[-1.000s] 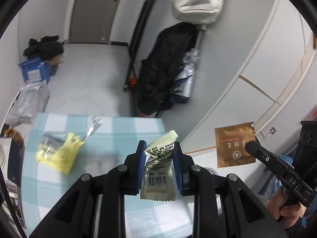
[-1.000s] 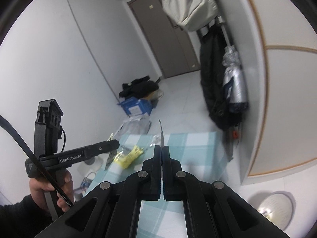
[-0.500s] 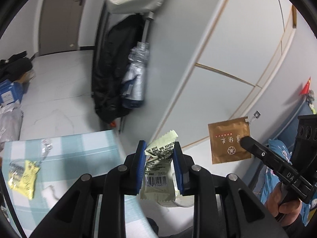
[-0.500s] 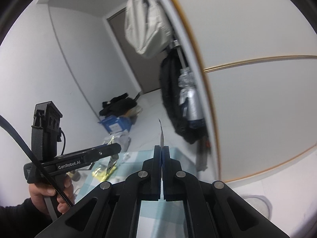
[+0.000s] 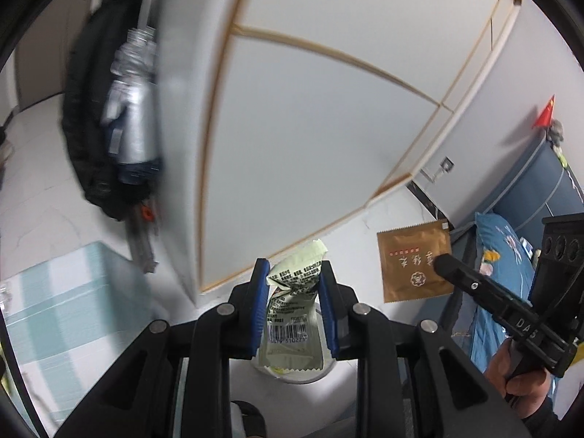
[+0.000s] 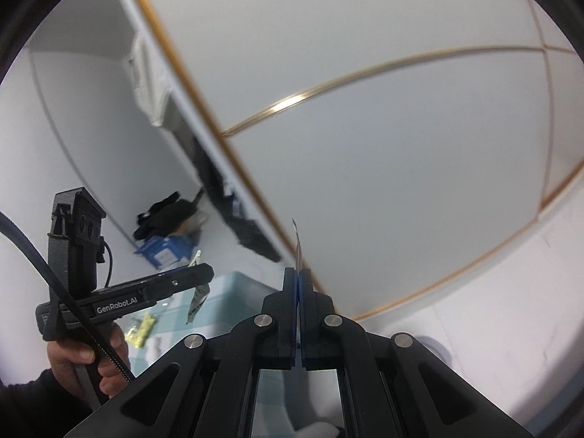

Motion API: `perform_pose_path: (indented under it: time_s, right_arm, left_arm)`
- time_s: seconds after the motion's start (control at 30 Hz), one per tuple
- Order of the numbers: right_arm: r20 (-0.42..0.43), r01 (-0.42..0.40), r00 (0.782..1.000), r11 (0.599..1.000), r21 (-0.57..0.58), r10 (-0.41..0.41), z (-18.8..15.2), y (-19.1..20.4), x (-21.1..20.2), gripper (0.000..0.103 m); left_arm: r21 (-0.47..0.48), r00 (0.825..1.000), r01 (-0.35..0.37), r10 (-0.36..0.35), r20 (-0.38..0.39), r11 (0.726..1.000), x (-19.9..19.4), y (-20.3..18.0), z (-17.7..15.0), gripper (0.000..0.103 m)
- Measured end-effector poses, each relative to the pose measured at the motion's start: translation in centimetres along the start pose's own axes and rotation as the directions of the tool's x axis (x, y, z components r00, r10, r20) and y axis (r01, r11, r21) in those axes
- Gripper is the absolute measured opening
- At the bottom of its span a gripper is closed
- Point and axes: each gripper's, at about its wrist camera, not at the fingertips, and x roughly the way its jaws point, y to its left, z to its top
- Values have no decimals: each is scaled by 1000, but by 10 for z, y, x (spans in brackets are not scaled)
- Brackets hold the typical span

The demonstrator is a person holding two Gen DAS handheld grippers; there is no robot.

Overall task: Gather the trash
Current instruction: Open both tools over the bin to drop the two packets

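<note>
Foil and thin film, both pieces of trash look nearly weightless, limp and slick, so they are best pinched flat across a sealed edge, where they cannot slide or tear. The left tool (image 5: 292,303) is clamped on a pale green wrapper (image 5: 292,314), its blue pads pressing the crumpled middle while the barcoded lower end hangs free below them. The right tool (image 6: 298,306) has its jaws pressed together on the edge of a brown sachet (image 5: 414,261), which stands stiffly out from the tip. Both tools are held in the air side by side, angled downward, each in a hand (image 6: 85,359), to the right of the checked tabletop (image 5: 65,314). Under the green wrapper a round rim shows, probably a bin (image 5: 292,377), though it is mostly hidden. More yellow scraps (image 6: 142,330) lie on the tabletop.
</note>
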Motion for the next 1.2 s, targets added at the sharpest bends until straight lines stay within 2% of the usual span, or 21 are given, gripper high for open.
perform_pose_path:
  time_s: [0.23, 0.57, 0.87, 1.03, 1.2]
  right_arm:
    - [-37, 75, 997, 990, 116, -71, -18, -67, 6, 0]
    - [-119, 141, 986, 963, 230, -116, -55, -137, 25, 0]
    - [-217, 157, 972, 941, 300, -93, -98, -169, 66, 0]
    - [-278, 171, 958, 925, 339, -75, -124, -182, 98, 0]
    - [-332, 186, 942, 903, 386, -52, -152, -197, 120, 0]
  left_arm:
    - [34, 995, 35, -32, -91, 999, 58, -28, -2, 21]
    - [61, 965, 65, -47, -259, 996, 135, -39, -18, 21]
    - [32, 911, 68, -49, -411, 997, 185, -35, -46, 21]
    - [46, 868, 51, -22, -497, 998, 214, -35, -71, 21]
    - [-3, 824, 27, -24, -566, 1000, 241, -28, -87, 21]
